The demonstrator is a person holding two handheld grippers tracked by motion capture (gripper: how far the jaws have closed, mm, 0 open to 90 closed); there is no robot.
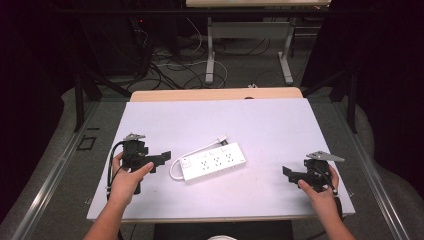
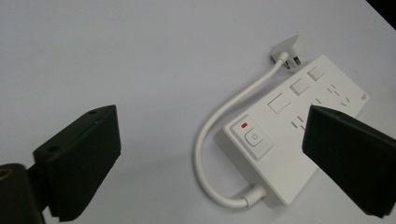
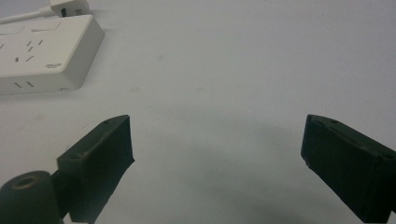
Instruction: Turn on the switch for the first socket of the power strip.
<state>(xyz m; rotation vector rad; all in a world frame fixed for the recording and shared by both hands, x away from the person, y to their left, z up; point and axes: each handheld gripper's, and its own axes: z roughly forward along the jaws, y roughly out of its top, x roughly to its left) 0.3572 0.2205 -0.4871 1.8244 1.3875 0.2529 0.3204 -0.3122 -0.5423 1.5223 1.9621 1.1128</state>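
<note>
Where frame crops it, power strip [image 3: 44, 51], plug [image 3: 69, 7]

The power strip [image 2: 299, 140] looks like smooth white plastic with a slight sheen, and its cord [image 2: 205, 140] has a smooth, rubbery white skin. The tabletop [image 1: 280, 125] is a matt, pale sheet, even and unmarked; a strip of light wood [image 1: 215, 94] shows along its far edge. The left gripper [image 2: 210, 158] and right gripper [image 3: 215, 168] have matt black plastic jaws with a faintly grainy surface. A dull grey metal plate [image 1: 325, 156] tops the right gripper.
</note>
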